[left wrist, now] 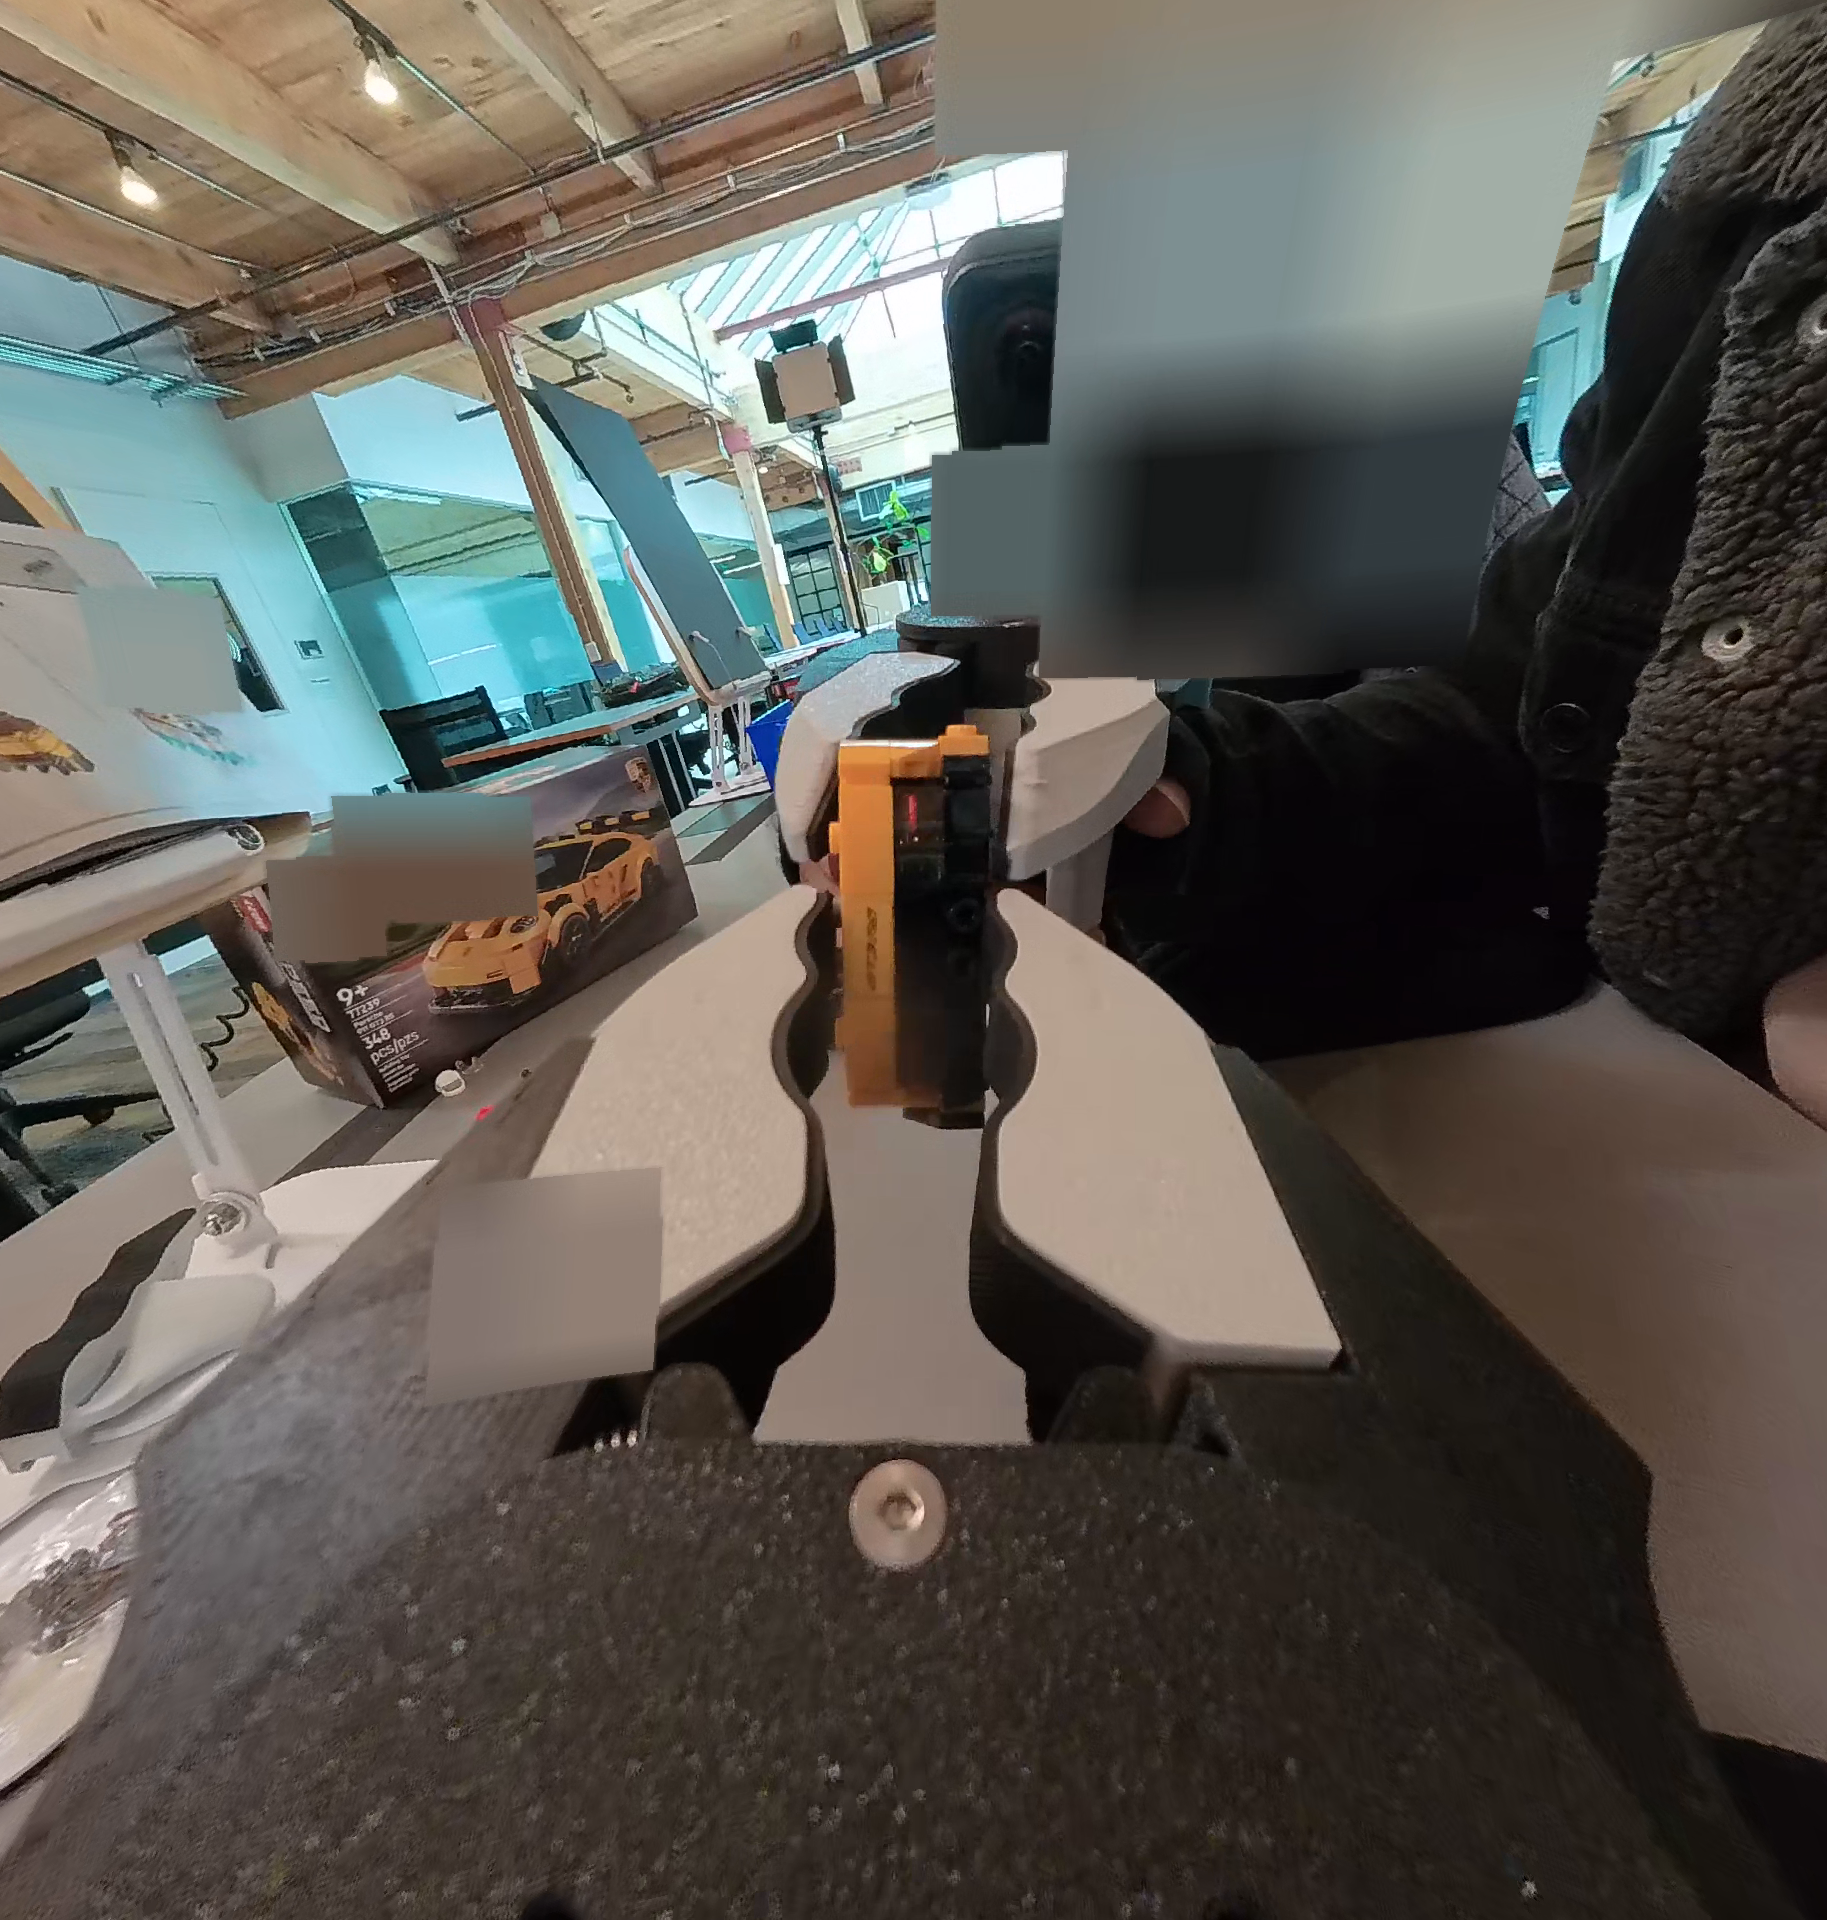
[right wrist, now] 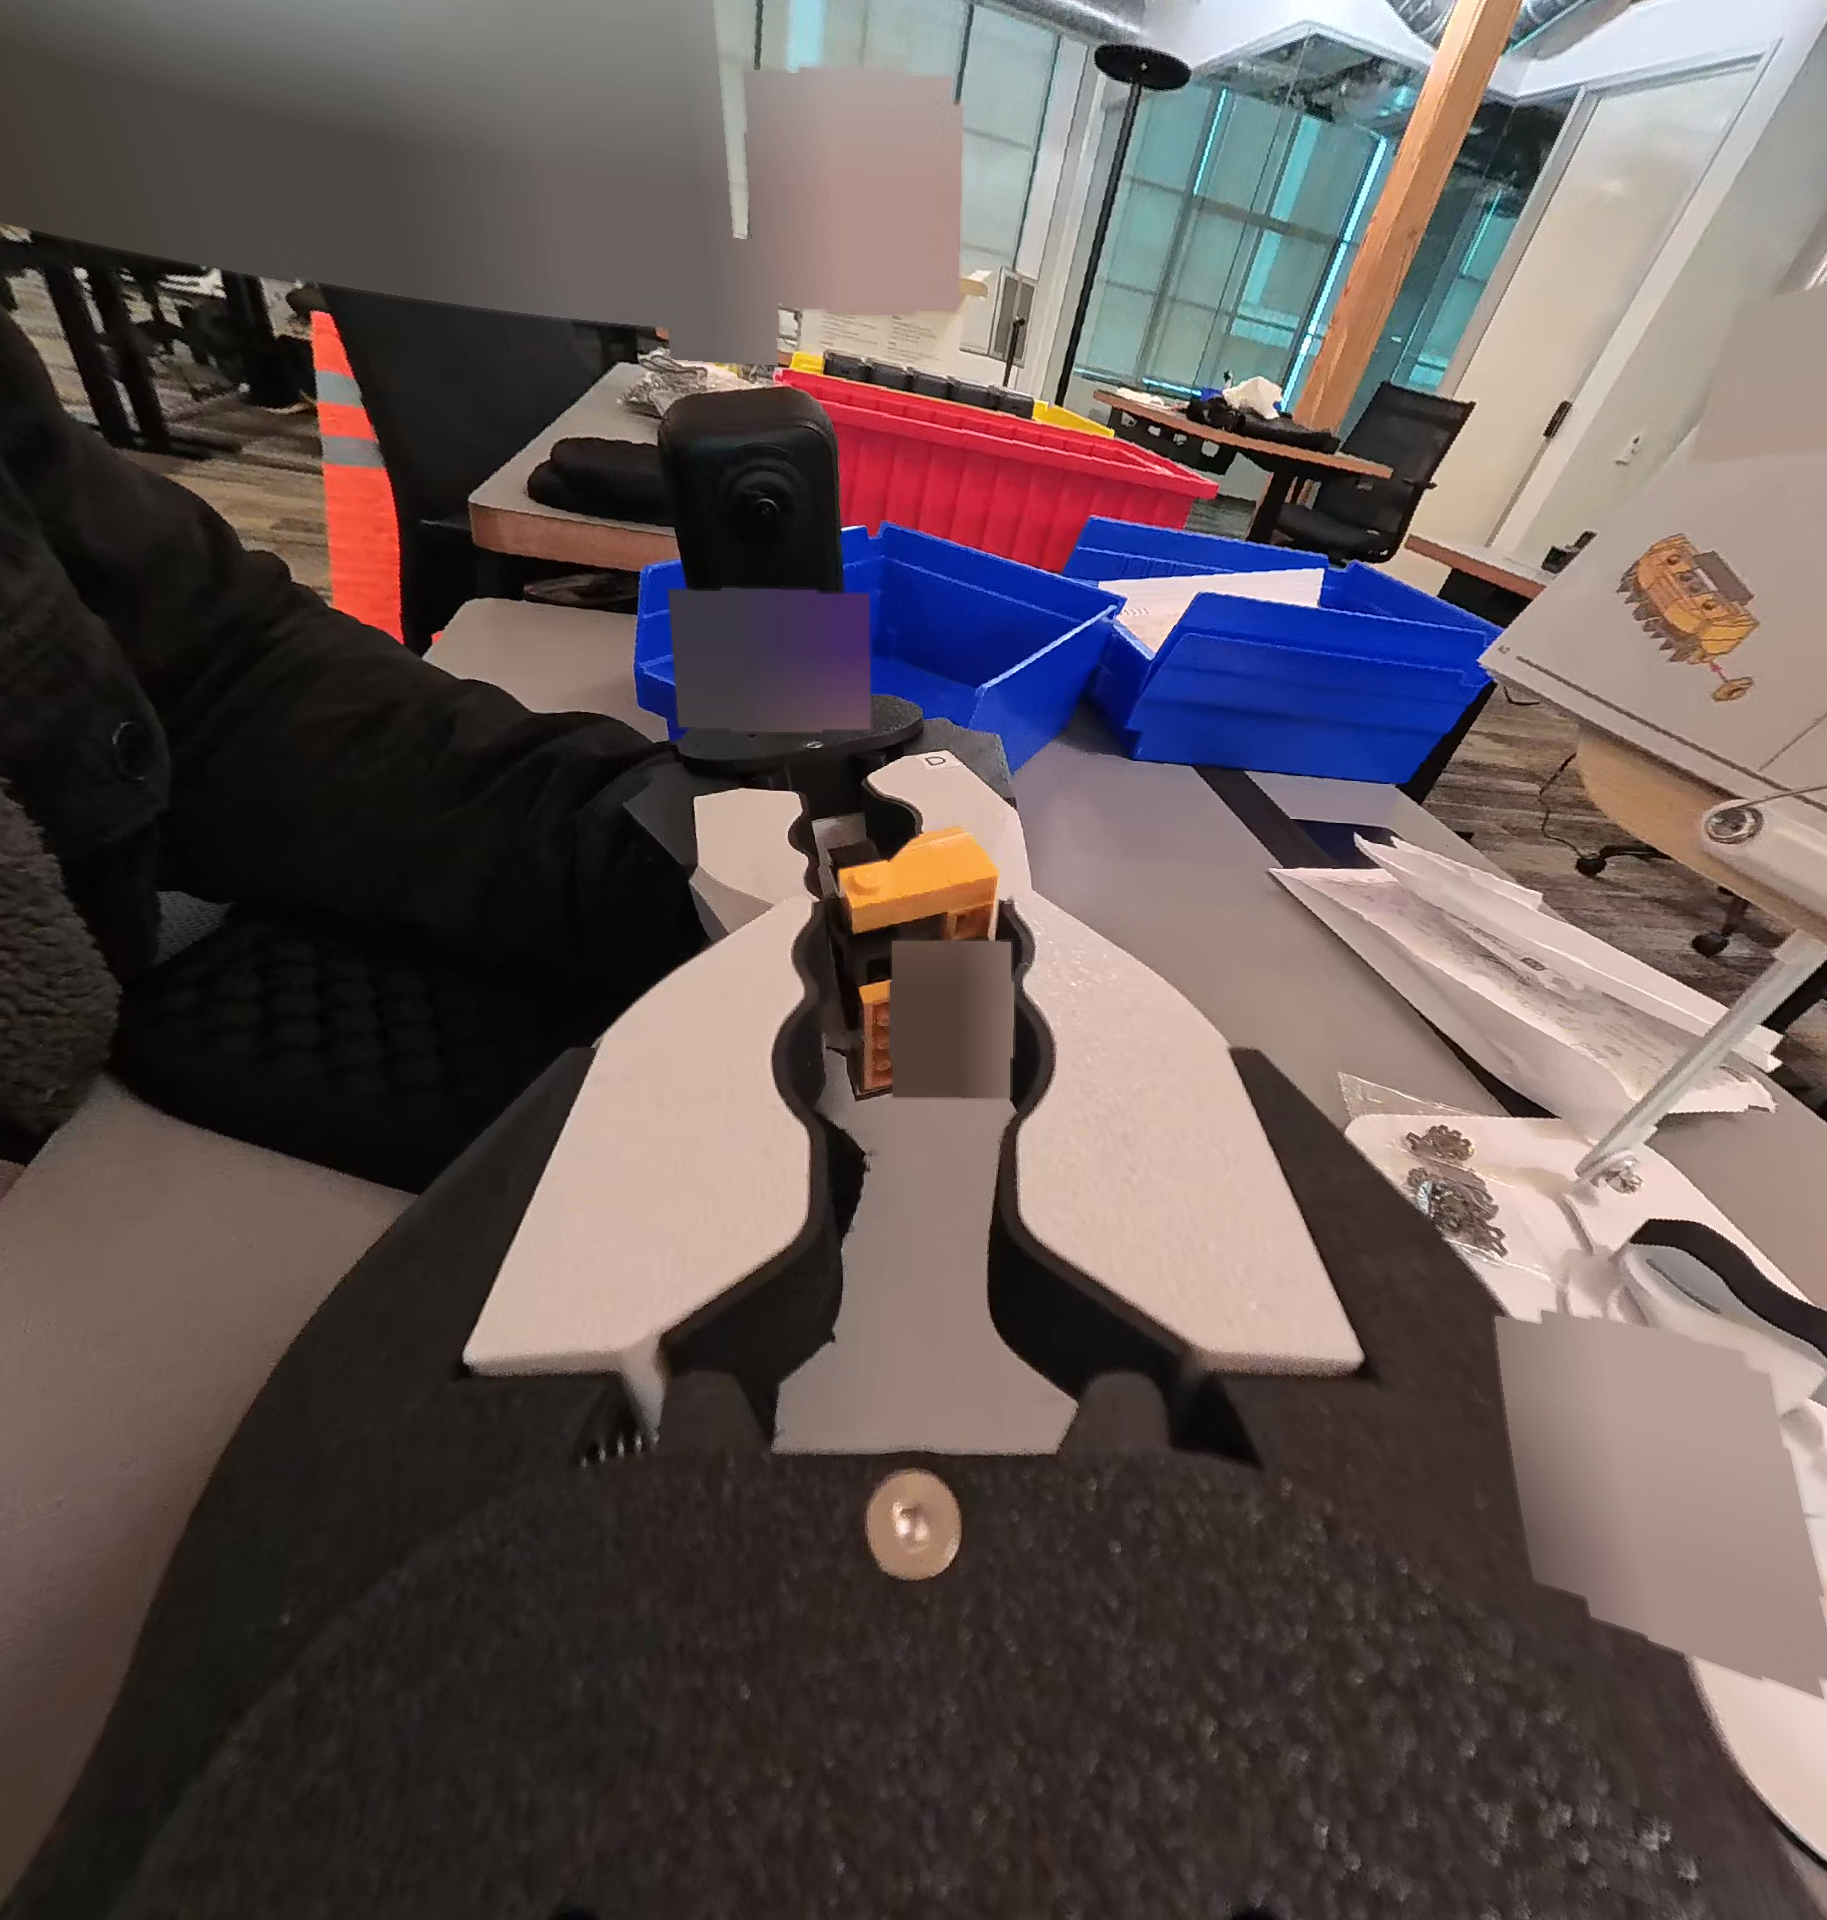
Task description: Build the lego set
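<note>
A yellow and black lego assembly [left wrist: 904,935] stands on edge between both grippers, held above the grey table [left wrist: 1511,1195]. My left gripper [left wrist: 904,925] is shut on its near end. The right gripper [left wrist: 976,769] faces it from the far side and clamps the other end. In the right wrist view my right gripper [right wrist: 914,935] is shut on the same assembly [right wrist: 919,883], and the left gripper [right wrist: 857,821] grips it from beyond. Part of the assembly is hidden between the fingers.
The set's box [left wrist: 493,935] stands at the left. An open instruction booklet [left wrist: 47,727] sits on a white stand [left wrist: 192,1122]. Blue bins [right wrist: 1283,665] and a red bin [right wrist: 992,468] lie beyond. Paper sheets [right wrist: 1532,987] and small-parts bags [right wrist: 1449,1184] lie at the right. A person's dark sleeve [right wrist: 369,748] is close. My left and right fingertips are right by each other.
</note>
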Available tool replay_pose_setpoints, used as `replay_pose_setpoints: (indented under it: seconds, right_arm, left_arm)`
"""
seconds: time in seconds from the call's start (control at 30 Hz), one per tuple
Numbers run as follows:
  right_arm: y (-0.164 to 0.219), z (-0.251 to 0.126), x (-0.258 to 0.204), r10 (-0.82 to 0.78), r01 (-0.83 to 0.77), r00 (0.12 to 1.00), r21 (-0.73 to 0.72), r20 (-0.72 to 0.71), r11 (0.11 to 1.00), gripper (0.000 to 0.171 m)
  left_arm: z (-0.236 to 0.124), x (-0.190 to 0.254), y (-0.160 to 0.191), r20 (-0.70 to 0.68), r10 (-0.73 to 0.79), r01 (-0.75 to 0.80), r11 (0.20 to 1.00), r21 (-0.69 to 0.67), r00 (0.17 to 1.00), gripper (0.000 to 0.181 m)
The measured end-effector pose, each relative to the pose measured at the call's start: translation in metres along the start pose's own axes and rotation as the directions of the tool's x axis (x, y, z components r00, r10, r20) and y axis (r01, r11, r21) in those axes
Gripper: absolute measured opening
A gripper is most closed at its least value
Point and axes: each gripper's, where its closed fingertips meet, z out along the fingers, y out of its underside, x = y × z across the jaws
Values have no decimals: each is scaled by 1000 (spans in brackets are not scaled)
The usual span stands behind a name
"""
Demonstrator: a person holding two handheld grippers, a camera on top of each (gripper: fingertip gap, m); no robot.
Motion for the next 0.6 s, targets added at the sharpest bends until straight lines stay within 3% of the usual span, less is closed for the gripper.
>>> replay_pose_setpoints:
  seconds: [0.6]
  right_arm:
    - [-7, -4, 9, 48, -47, 998, 47, -36, 998, 30]
  left_arm:
    - [-1, -7, 7, 43, 23, -21, 999, -40, 999, 26]
